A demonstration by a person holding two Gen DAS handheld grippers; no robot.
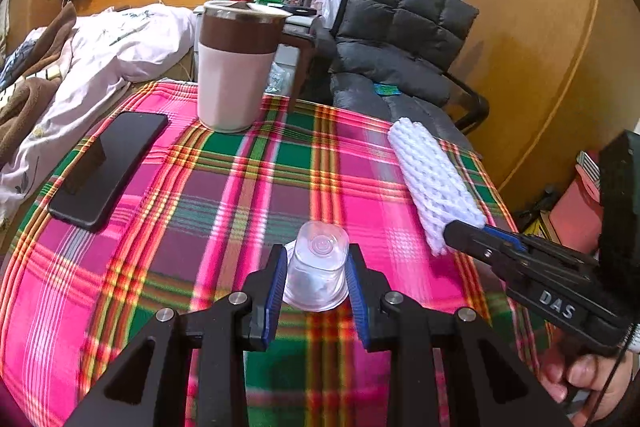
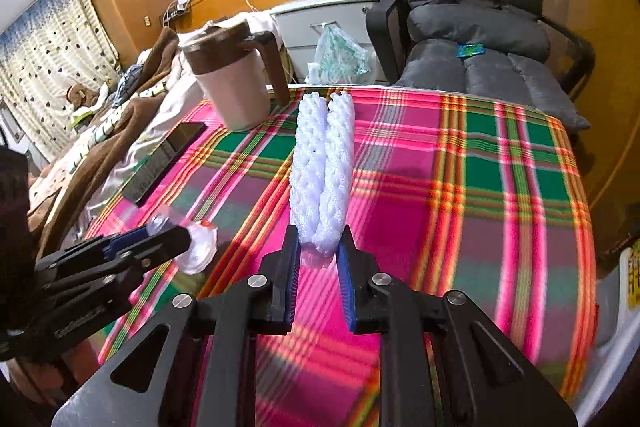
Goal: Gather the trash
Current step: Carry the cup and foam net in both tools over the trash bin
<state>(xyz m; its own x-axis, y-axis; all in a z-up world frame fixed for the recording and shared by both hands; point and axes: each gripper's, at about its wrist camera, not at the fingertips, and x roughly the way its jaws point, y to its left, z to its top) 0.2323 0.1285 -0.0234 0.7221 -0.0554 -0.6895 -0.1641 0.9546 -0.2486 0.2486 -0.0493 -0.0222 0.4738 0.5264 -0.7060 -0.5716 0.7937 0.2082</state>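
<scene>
Clear plastic is what the left tongs (image 1: pixel 317 277) are clamped on: a small upturned cup (image 1: pixel 318 259), pinched by its sides between the blue pads just in front of the brown-and-cream jug (image 1: pixel 236 67) and nearer the camera. To the right of the cup, the right tongs (image 2: pixel 318 259) are pressed together on the near end of a white foam net sleeve (image 2: pixel 322 171), whose far end reaches towards the jug's handle; whether it is clear of the cloth I cannot tell. Both pieces of trash look secured, so the step in hand is carrying them off. I would keep an even squeeze on the cup, since thin plastic may buckle or pop out, and raise the sleeve high enough that its floppy tail does not drag or brush the jug. No bin shows in either view. Left of the jug a black phone (image 1: pixel 108 167) lies on the pink, green and red plaid surface (image 1: pixel 248 195), with an unmade bed (image 1: pixel 100 51) further left. Right of the jug, beyond the surface, stands a grey padded chair (image 1: pixel 400 39), then wooden wardrobe doors
</scene>
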